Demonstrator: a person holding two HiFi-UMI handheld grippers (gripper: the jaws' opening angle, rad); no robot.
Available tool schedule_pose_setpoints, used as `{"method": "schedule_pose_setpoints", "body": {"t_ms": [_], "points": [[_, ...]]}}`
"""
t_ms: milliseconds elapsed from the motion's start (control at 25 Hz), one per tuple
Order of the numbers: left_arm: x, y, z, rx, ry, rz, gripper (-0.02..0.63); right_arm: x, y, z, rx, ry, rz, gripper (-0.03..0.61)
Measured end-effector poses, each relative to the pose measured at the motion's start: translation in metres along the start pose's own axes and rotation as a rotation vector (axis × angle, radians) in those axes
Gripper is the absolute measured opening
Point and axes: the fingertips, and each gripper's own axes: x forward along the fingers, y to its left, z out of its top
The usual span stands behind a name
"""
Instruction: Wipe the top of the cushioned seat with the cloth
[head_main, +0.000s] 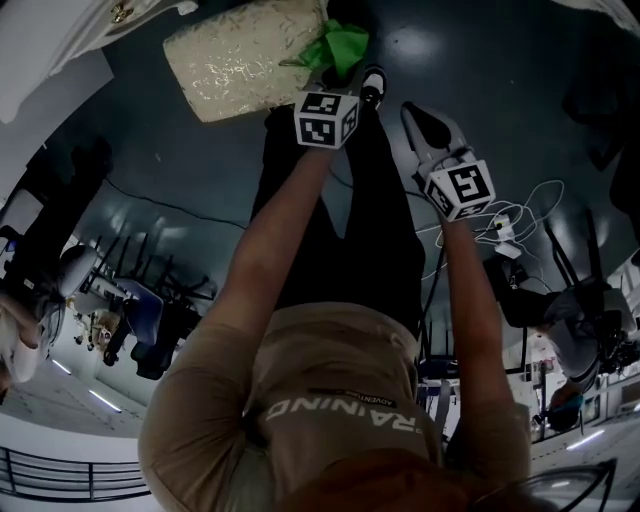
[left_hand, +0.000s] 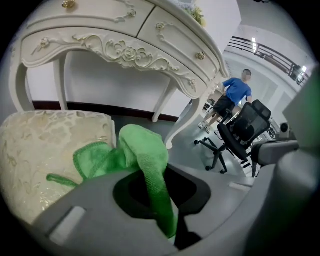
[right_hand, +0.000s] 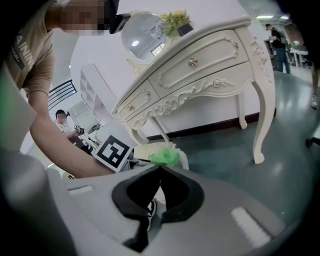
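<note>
left gripper (left_hand: 167, 220) clamps green cloth (left_hand: 135, 155) — touching cushioned seat (left_hand: 45, 150).

shirt (head_main: 335, 365) back: partial print "raining".

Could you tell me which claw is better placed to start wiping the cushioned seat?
Left. The left claw is shut on the green cloth, right at the cushioned seat edge. The right claw is shut, empty and held aside.

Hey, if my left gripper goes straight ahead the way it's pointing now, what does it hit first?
The left gripper is shut on the green cloth, which leads. It would probably press onto the edge of the cushioned seat first, though the seat sits slightly leftward and depth is unclear.
</note>
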Motion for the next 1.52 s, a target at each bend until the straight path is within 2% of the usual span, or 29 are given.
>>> {"method": "schedule_pose_setpoints", "body": {"t_ms": [160,360,560,680,920,1240,1400,1520], "points": [[-0.005,-0.024,0.004,-0.001,-0.01,-0.073,0.046,-0.01,-0.002,-0.014,0.013,0.009,-0.003,0.002],[-0.036,-0.049,0.015,0.04,-0.057,-0.172,0.046,-0.009,0.007,-0.018,0.003,0.015,-0.004,0.002],[-0.095,-0.036,0.015,0.06,-0.156,-0.179,0.048,0.01,0.049,-0.011,-0.031,0.0,0.028,0.002],[-0.142,-0.004,0.006,0.058,-0.203,-0.129,0.048,0.029,0.095,-0.004,-0.074,-0.009,0.06,0.002],[-0.215,0.071,-0.029,-0.011,-0.255,0.01,0.048,0.063,0.165,-0.012,-0.119,0.019,0.132,0.002],[-0.316,0.206,-0.065,-0.129,-0.311,0.217,0.048,0.109,0.257,-0.034,-0.136,0.062,0.185,0.002],[-0.353,0.267,-0.08,-0.164,-0.335,0.302,0.048,0.128,0.289,-0.039,-0.147,0.071,0.196,0.002],[-0.367,0.302,-0.093,-0.197,-0.338,0.336,0.048,0.137,0.305,-0.044,-0.147,0.076,0.192,0.002]]}}
